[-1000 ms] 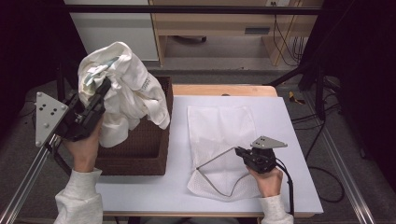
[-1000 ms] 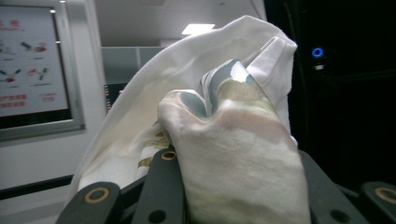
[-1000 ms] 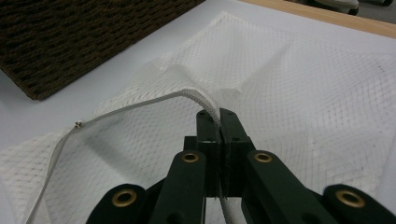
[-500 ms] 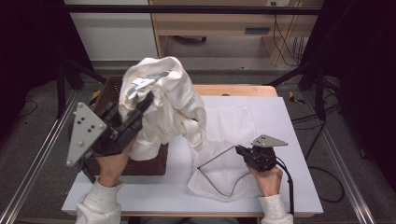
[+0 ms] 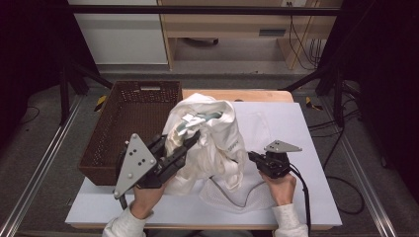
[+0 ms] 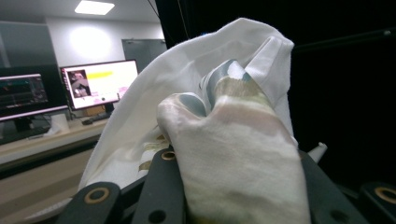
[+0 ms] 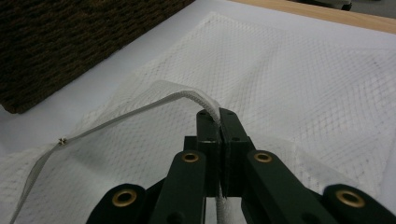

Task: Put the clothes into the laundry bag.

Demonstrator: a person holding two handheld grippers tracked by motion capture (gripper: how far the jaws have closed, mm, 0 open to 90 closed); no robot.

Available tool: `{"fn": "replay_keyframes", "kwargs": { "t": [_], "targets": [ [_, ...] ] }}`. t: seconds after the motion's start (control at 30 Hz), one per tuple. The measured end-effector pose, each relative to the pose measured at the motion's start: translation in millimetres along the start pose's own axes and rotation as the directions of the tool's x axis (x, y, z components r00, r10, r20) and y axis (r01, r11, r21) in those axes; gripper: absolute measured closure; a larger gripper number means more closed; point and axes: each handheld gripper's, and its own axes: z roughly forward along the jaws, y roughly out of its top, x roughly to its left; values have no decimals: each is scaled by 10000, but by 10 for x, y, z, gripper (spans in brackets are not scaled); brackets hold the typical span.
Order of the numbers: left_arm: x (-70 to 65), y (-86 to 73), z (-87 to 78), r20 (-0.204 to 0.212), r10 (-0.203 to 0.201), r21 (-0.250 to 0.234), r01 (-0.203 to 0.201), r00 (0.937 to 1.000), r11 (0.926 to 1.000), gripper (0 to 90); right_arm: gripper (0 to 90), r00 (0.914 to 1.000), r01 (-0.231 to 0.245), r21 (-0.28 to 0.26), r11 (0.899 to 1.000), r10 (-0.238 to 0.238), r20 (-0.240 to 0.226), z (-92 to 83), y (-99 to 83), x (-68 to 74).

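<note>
A bunched white garment [image 5: 213,140] with a pale blue-green collar hangs from my left gripper [image 5: 191,140], which is shut on it; the cloth [image 6: 233,140] wraps over the jaws in the left gripper view. The garment hangs over the near left part of a white mesh bag [image 5: 264,126] lying on the table. My right gripper [image 5: 253,158] is shut on the bag's zipper edge [image 7: 140,109] and holds that edge raised off the mesh [image 7: 303,70]. In the right gripper view, its jaws [image 7: 218,114] pinch the white tape.
A dark brown woven basket [image 5: 133,98] stands at the table's left, its side also seen in the right gripper view [image 7: 70,37]. A white mat [image 5: 309,153] covers the tabletop, with a wooden edge [image 5: 237,94] at the far side. Metal rails run along both sides.
My left gripper carried the garment from over the basket rightward and down, to above the mesh bag's raised edge. The right gripper has kept still on the zipper edge.
</note>
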Motion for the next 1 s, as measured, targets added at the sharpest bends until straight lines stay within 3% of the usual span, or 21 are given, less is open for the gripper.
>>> {"fn": "replay_keyframes", "kwargs": {
  "t": [0.2, 0.43, 0.53, 0.57, 0.7, 0.83, 0.9, 0.93, 0.97, 1.0],
  "targets": [
    [-145, -248, 32, 443, -80, 776, 45, 9990, 9970, 721, 889, 9999, -110, -81, 9999, 110, 28, 26, -1, -12],
    [-268, -605, 56, 1028, -304, 2019, 90, 9942, 9794, 720, 888, 9999, -47, -24, 10000, 48, 95, 76, -14, 8],
    [-306, -732, 76, 1157, -429, 2428, 136, 9924, 9700, 720, 888, 9999, -57, -98, 9999, 58, 104, 74, -12, 3],
    [-306, -732, 76, 1157, -429, 2428, 136, 9924, 9700, 720, 888, 9999, -57, -98, 9999, 58, 104, 74, -12, 3],
    [-379, -923, 154, 1480, -671, 2997, 199, 9867, 9538, 720, 889, 9999, -76, -154, 9999, 77, 112, 74, -12, 9],
    [-474, -1045, 210, 1784, -522, 3440, -126, 9826, 9389, 720, 888, 9999, -90, -277, 9996, 92, 78, 61, -7, 5],
    [-519, -1131, 260, 1956, -612, 3838, -190, 9788, 9232, 719, 888, 9999, -104, -309, 9995, 107, 88, 55, -6, 3],
    [-532, -1160, 279, 2036, -662, 3962, -203, 9768, 9180, 719, 888, 9999, -134, -341, 9993, 137, 81, 49, -4, 6],
    [-532, -1160, 279, 2036, -662, 3962, -203, 9768, 9180, 720, 888, 9999, -134, -341, 9993, 137, 81, 49, -4, 6],
    [-561, -1220, 312, 2089, -692, 4161, -246, 9755, 9090, 720, 888, 9999, -140, -373, 9992, 143, 81, 45, -3, 6]
  ]
}}
